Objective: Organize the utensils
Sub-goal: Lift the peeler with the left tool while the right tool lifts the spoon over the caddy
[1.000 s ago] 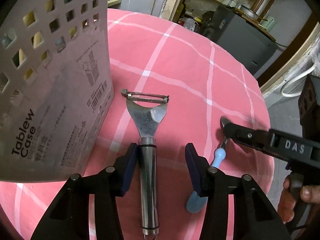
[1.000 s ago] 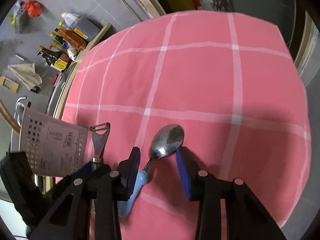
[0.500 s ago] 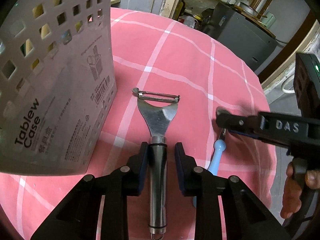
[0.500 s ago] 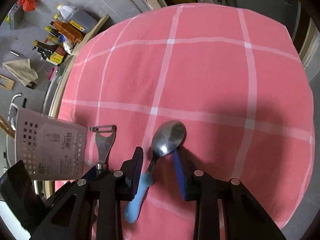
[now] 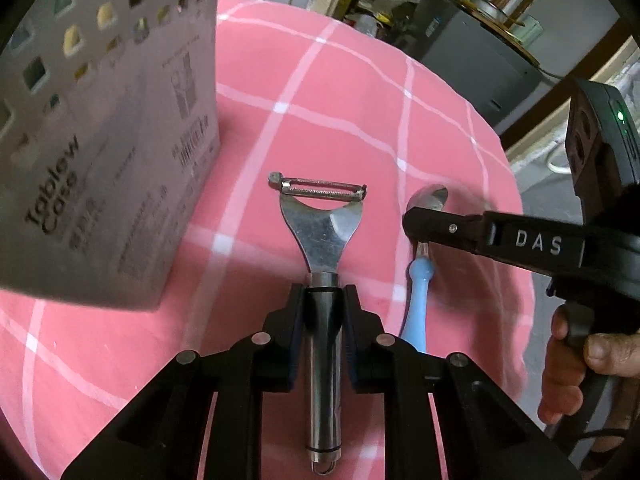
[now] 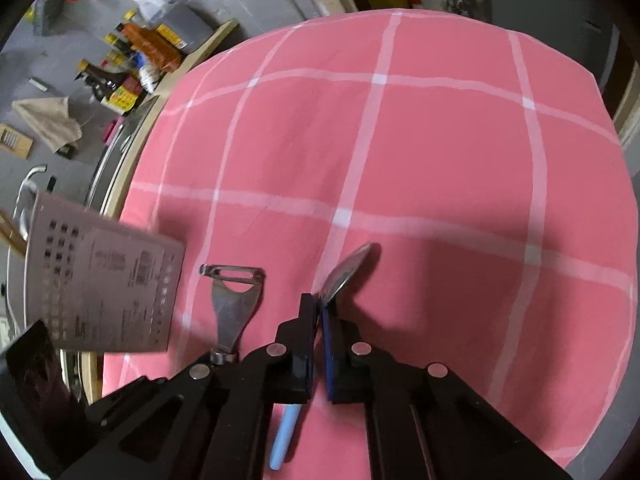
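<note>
A steel Y-peeler (image 5: pixel 322 220) lies on the pink checked tablecloth (image 5: pixel 340 100), blade away from me. My left gripper (image 5: pixel 323 292) has its jaws closing, and both pads press the peeler's round handle near its top. Right of it lies a spoon (image 5: pixel 430 196) with a light blue handle. My right gripper (image 6: pixel 319 308) is shut on the spoon (image 6: pixel 346 274) at its neck, and the bowl is tipped up on edge. The blue handle end sticks out under the jaws. A perforated grey utensil case (image 5: pixel 100 140) stands left of the peeler (image 6: pixel 234 308).
The utensil case (image 6: pixel 104 296) stands near the table's left edge. A person's hand (image 5: pixel 580 360) holds the right gripper's grip. Bottles (image 6: pixel 132 52) and a cloth lie on the floor beyond the table. A dark grey cabinet (image 5: pixel 480 40) stands behind the far edge.
Both grippers closed. The left jaws came in onto the peeler's handle. The right jaws closed on the spoon's neck, and the spoon's bowl turned from flat up onto its edge.
</note>
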`<state>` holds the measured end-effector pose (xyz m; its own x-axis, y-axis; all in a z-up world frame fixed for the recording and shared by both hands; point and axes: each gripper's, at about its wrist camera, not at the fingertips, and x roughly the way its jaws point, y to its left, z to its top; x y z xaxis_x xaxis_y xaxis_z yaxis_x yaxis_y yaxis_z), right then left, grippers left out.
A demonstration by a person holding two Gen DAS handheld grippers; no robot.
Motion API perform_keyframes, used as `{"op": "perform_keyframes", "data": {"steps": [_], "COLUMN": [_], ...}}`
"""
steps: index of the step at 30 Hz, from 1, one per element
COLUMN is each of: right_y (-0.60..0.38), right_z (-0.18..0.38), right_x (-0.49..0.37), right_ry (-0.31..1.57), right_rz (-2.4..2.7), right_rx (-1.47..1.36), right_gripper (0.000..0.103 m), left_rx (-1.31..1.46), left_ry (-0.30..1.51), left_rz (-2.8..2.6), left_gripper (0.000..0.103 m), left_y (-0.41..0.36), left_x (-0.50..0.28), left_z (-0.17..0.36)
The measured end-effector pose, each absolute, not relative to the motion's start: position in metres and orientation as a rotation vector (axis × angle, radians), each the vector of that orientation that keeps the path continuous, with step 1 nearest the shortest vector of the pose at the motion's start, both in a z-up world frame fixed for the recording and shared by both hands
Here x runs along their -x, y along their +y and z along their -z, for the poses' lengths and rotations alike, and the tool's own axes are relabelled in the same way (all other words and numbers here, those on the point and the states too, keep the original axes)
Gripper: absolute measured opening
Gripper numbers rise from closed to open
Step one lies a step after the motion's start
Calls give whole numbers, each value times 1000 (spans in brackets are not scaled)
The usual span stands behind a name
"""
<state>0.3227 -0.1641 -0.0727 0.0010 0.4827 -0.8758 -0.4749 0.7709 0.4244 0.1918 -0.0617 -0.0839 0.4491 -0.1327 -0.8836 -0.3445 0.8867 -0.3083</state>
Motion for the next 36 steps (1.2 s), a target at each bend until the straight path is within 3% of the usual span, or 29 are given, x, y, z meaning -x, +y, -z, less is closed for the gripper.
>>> {"op": "perform_keyframes", "data": {"steps": [15,36], "right_y": [-202,-253], "right_z": [70,21], "right_x": [-314,-262], "right_ry": [1372,1125], "right_rz": [-743,-674], "right_rx": [-69,-220], "right_gripper": [4,3], "left_rx": [432,404], "left_ry": [1210,968], "left_rz": [-90,58], "left_gripper": [14,14], "left_y": [-69,-94], "left_x": [-209,-175], "left_z": [79,37]}}
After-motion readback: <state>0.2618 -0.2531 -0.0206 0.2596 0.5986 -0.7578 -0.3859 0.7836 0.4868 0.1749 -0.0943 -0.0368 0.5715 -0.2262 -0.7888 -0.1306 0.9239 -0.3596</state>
